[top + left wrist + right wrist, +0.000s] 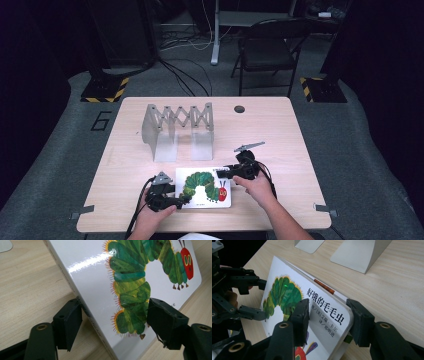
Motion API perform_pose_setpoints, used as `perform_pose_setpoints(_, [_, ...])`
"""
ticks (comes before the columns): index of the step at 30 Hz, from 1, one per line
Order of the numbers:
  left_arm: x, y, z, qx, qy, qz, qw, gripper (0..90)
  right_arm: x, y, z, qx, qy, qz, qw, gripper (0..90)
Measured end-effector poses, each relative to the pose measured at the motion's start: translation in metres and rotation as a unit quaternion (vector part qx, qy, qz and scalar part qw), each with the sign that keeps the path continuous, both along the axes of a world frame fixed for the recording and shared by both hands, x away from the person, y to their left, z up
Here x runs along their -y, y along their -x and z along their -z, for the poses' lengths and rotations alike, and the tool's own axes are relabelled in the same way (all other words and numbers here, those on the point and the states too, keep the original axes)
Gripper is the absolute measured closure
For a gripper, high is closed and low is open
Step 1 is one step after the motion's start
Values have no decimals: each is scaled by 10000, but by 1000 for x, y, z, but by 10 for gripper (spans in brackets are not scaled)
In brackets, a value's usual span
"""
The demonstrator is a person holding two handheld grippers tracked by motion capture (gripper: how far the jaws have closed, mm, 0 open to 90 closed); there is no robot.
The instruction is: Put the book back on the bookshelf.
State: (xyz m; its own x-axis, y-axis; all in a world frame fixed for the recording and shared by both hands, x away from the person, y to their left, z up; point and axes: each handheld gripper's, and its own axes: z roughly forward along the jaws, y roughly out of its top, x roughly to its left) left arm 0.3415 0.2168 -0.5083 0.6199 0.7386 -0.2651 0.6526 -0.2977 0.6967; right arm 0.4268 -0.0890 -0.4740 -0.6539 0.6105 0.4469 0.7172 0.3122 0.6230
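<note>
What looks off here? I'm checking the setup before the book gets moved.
Nothing is damaged or spilled. The book lies flat on the table, a gripper at each end; the expanding rack stands upright behind it.

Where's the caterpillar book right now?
In the high view the caterpillar book lies at the table's near edge, between both claws, in front of the grey rack.

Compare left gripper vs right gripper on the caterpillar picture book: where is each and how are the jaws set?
1. The left gripper is at the near-left corner of the white caterpillar picture book, by the spine; the right gripper is at the far-right corner, by the title.
2. The left gripper's jaws straddle the corner: one beside the spine, one over the cover. The right gripper's jaws sit above and below the corner.
Shared: both are open around the book, which seems tilted off the wooden table.
</note>
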Motion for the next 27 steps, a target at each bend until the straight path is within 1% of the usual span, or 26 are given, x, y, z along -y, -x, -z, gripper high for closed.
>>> perform_pose_setpoints(1, [0,0,0,52,8,-36,10000,315,0,0,-1,4,6,10,10000,545])
perform_pose_setpoints(4, [-1,0,-1,15,44,-44,10000,338,0,1,-1,-6,21,44,10000,547])
perform_pose_setpoints(5, [0,1,-1,37,78,-122,9999,347,0,1,-2,-9,14,65,10000,548])
perform_pose_setpoints(9, [-1,2,-4,99,-4,-81,9999,362,-1,4,-6,99,37,98,9999,550])
perform_pose_setpoints(10, [0,2,-4,153,19,-135,9998,371,-1,4,-8,148,39,104,9998,550])
perform_pose_setpoints(11, [-1,2,-5,136,-2,-90,9999,385,-1,4,-8,254,37,89,9996,549])
perform_pose_setpoints(12, [-1,3,-5,171,22,-137,9998,397,-1,5,-9,263,36,117,9996,550])
perform_pose_setpoints(13, [-2,3,-6,175,16,-102,9998,407,-2,6,-11,259,34,145,9996,550])
perform_pose_setpoints(14, [-3,3,-7,221,7,-113,9997,419,-2,7,-13,308,40,145,9994,551])
perform_pose_setpoints(15, [-3,3,-8,225,32,-110,9997,436,-2,8,-15,357,34,163,9992,552])
perform_pose_setpoints(17, [-4,4,-9,289,40,-166,9994,457,-3,10,-18,392,50,179,9991,554])
perform_pose_setpoints(18, [-5,3,-9,254,61,-131,9996,465,-3,10,-19,432,51,171,9989,555])
perform_pose_setpoints(19, [-5,3,-9,290,47,-134,9995,469,-3,10,-19,451,49,159,9988,555])
perform_pose_setpoints(20, [-5,4,-9,286,99,-195,9994,472,-3,10,-19,445,43,171,9989,555])
perform_pose_setpoints(21, [-5,4,-10,302,77,-180,9994,475,-3,10,-20,437,41,186,9989,556])
perform_pose_setpoints(22, [-5,4,-10,347,69,-215,9991,479,-3,11,-21,449,53,186,9988,558])
perform_pose_setpoints(23, [-6,4,-12,338,45,-182,9993,486,-4,12,-22,440,52,205,9988,559])
perform_pose_setpoints(24, [-5,5,-11,384,106,-274,9988,502,-4,12,-24,500,57,187,9986,560])
perform_pose_setpoints(25, [-7,5,-13,386,113,-263,9988,513,-4,13,-25,523,65,186,9984,561])
perform_pose_setpoints(26, [-7,5,-14,432,102,-261,9987,525,-5,14,-27,505,26,220,9985,560])
perform_pose_setpoints(27, [-8,5,-15,436,110,-286,9986,535,-5,15,-29,560,3,195,9982,560])
